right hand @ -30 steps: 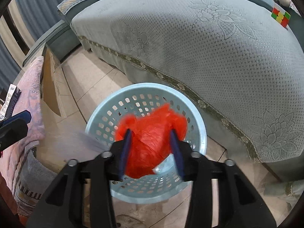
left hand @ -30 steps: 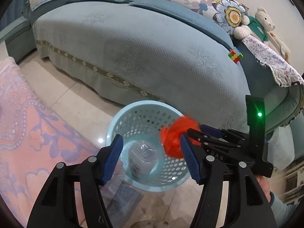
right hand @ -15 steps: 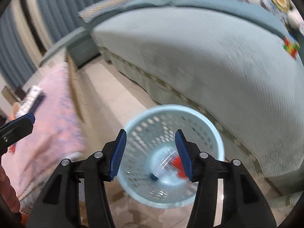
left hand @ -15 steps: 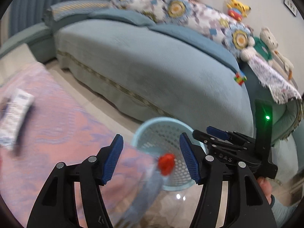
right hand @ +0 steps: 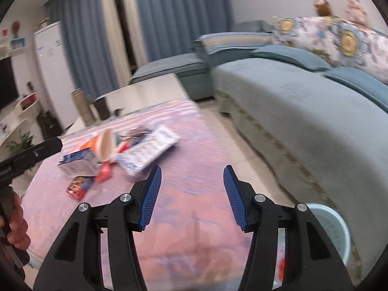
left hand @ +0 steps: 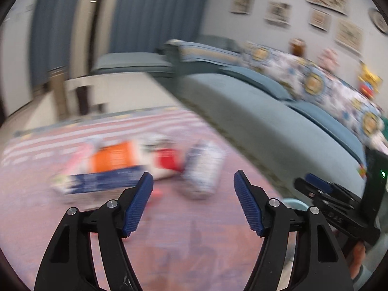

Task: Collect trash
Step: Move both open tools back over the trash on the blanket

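Trash: a loose pile (right hand: 116,155) lies on the pink-covered surface (right hand: 194,194), toward its far left in the right wrist view; the left wrist view shows it blurred.
Pieces: a tipped paper cup (right hand: 105,145), a white-and-blue packet (right hand: 148,152), a small carton (right hand: 80,165), a red wrapper (right hand: 78,186).
Basket: pale blue (right hand: 334,232), on the floor between the surface and the sofa (right hand: 315,121).
Left gripper (left hand: 192,203): fingers empty, spreading wider, aimed at the pile.
Right gripper (right hand: 190,196): fingers parted, nothing between them.
Hand (right hand: 14,220): grips the left gripper's handle.
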`<state>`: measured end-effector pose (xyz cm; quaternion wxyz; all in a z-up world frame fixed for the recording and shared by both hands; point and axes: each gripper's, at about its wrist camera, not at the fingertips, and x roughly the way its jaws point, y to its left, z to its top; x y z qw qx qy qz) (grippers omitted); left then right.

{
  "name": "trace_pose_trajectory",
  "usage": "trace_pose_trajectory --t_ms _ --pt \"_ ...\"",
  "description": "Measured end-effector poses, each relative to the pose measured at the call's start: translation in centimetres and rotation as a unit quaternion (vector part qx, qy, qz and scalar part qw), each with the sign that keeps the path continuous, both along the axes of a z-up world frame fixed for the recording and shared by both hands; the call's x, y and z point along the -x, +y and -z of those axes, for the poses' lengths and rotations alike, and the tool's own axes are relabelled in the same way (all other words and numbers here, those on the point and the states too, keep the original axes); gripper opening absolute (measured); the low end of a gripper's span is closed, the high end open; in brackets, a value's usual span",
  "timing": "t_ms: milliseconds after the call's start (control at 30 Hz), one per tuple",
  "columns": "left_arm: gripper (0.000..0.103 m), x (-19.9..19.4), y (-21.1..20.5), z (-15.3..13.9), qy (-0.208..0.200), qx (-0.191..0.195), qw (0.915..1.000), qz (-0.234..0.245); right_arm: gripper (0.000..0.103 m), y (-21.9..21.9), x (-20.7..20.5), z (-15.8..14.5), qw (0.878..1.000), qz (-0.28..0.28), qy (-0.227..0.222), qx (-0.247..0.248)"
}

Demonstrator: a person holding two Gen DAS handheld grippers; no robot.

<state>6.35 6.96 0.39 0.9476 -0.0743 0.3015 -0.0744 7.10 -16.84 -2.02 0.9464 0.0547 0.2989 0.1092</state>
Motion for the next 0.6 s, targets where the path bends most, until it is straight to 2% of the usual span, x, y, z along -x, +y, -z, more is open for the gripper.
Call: trace_pose_trajectory --t_ms 167,267,433,567,600 --pt "0.068 -1.1 7.9 2.0 0.021 -0.005 0.9954 -0.094 0.050 5.2 -2.9 1.4 0.999 -0.038 0.020 0.011" --pt "0.068 -2.3 11.4 3.6 0.036 0.015 0.9921 -0.119 0.050 8.1 -5.1 2.0 0.998 -0.057 0.033 0.014" --pt "0.068 -4.3 14.1 6.3 0.063 0.063 0.9889 -0.119 0.050 12.5 -7.3 3.1 0.995 -0.078 0.043 0.056" --pt "0.068 -5.5 13.7 7.5 0.078 0.102 0.9895 -0.066 0.050 13.8 -8.8 4.6 0.992 -0.070 0.066 0.086" --pt "0.068 -5.2 13.3 7.5 0.071 0.101 0.9906 -0.058 0.050 13.7 -9.1 4.9 0.991 -0.067 0.072 0.088"
